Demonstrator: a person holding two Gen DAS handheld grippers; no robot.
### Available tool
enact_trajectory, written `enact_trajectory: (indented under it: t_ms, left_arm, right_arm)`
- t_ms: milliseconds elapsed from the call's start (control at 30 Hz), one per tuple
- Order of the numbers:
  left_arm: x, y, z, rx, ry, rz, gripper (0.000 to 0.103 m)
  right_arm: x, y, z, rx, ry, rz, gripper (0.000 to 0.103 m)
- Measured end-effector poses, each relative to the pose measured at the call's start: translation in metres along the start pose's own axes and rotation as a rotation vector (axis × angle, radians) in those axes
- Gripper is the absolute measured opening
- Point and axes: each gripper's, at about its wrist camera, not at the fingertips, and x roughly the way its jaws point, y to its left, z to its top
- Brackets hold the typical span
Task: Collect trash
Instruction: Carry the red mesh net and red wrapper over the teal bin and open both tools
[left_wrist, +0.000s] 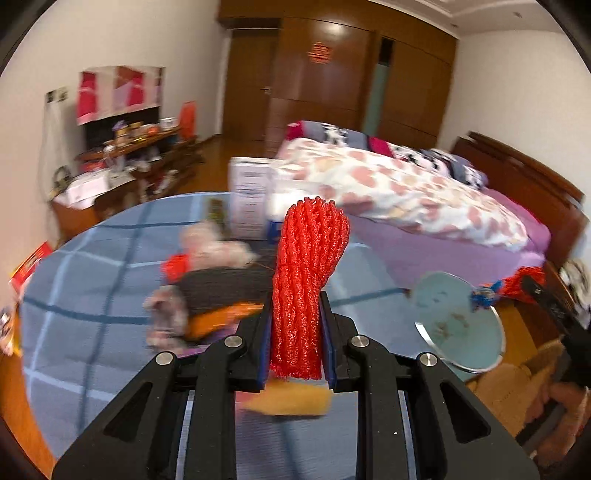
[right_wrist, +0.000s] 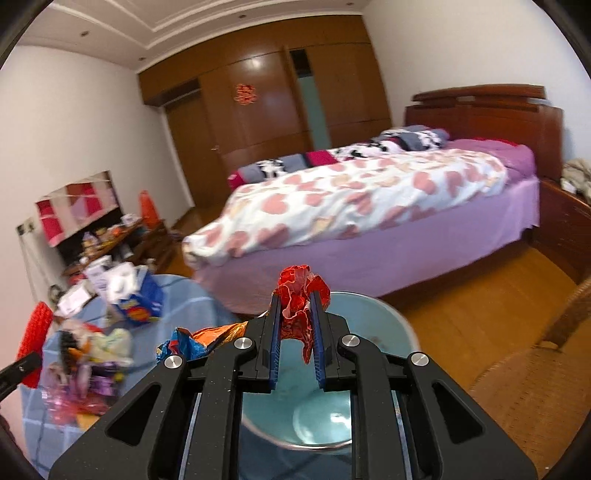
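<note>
My left gripper (left_wrist: 295, 306) is shut on a red foam net sleeve (left_wrist: 310, 273) that stands upright between its blue pads, above the round table with a blue checked cloth (left_wrist: 92, 295). A blurred heap of wrappers and scraps (left_wrist: 207, 284) lies on the table behind it. My right gripper (right_wrist: 295, 310) is shut on a crumpled red foil wrapper (right_wrist: 301, 291), held over a pale blue bowl (right_wrist: 369, 325). That bowl (left_wrist: 458, 321) and the right gripper (left_wrist: 535, 288) with its red wrapper show at the right edge of the left wrist view. The red net sleeve (right_wrist: 33, 332) shows at the left edge of the right wrist view.
A blue tissue box (right_wrist: 136, 295) and more wrappers (right_wrist: 88, 354) lie on the table. A bed with a heart-pattern quilt (right_wrist: 351, 199) fills the middle of the room. A cluttered wooden sideboard (left_wrist: 122, 166) stands by the left wall. A wicker chair (right_wrist: 535, 369) is at the right.
</note>
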Motion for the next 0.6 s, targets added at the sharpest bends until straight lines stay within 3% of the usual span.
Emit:
enact_trajectory:
  t_ms: [267, 600]
  left_arm:
    - [0.043, -0.082, -0.015, 0.087, 0.066, -0.124, 0.022]
    - [0.097, -0.151, -0.038, 0.144, 0.142, -0.186, 0.022]
  right_arm:
    - [0.02, -0.023, -0.014, -0.052, 0.026, -0.132, 0.016]
    - [0.042, -0.047, -0.022, -0.071, 0.092, -0.152, 0.016]
